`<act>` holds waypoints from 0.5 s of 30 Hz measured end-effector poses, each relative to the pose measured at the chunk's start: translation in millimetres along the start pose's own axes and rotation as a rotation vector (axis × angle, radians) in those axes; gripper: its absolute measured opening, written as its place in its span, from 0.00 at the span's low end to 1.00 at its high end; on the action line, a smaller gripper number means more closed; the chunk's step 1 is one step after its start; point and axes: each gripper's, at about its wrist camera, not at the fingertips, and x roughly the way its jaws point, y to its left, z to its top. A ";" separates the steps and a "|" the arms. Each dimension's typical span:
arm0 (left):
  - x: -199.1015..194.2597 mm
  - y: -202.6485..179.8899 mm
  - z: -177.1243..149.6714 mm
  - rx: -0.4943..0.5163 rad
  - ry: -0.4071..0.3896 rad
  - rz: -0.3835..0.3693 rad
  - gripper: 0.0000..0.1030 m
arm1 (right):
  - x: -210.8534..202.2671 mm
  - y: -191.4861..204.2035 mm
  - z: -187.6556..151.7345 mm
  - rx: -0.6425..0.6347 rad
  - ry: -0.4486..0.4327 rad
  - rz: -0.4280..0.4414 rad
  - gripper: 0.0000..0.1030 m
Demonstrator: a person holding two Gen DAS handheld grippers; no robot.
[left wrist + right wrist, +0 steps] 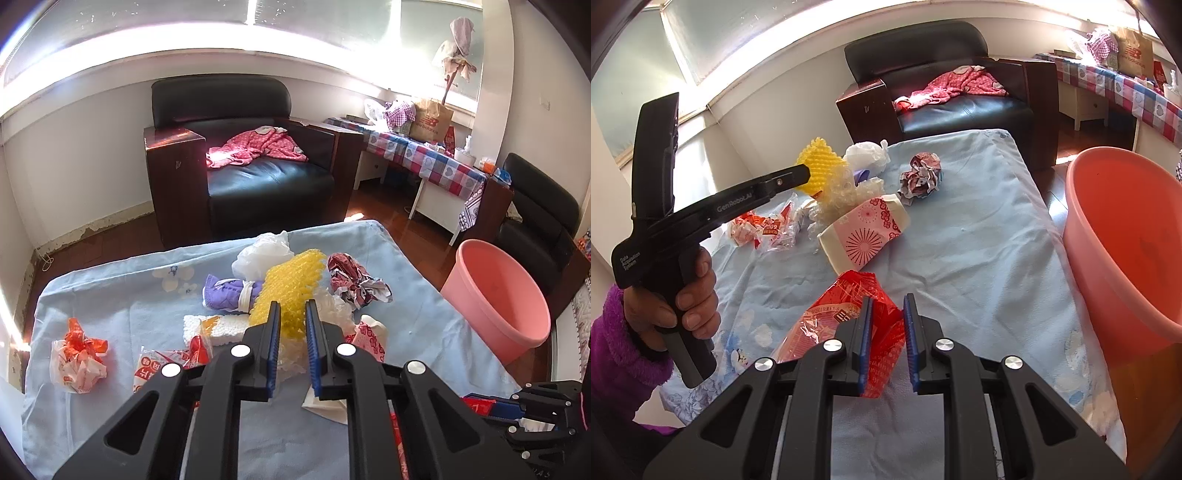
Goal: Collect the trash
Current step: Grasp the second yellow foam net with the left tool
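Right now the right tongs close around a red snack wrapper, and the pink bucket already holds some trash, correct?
Not quite. The right tongs do sit around the red snack wrapper, but the pink bucket holds nothing visible; the left wrist view shows its bare inside.

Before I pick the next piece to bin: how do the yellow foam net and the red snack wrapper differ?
The yellow foam net is bumpy mesh in the far pile; the red snack wrapper is glossy printed film, alone at the near edge. The net lies between the left gripper's fingers, the wrapper between the right gripper's. Both rest on the blue cloth.
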 end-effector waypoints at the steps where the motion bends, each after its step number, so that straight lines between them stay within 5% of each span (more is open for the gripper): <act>1: -3.1 0.8 0.2 -0.005 -0.007 0.000 0.11 | -1.4 0.0 0.3 0.001 -0.004 0.001 0.16; 15: -61.9 -4.6 17.0 -0.059 -0.127 -0.078 0.10 | -30.8 -15.2 10.1 0.045 -0.097 -0.024 0.16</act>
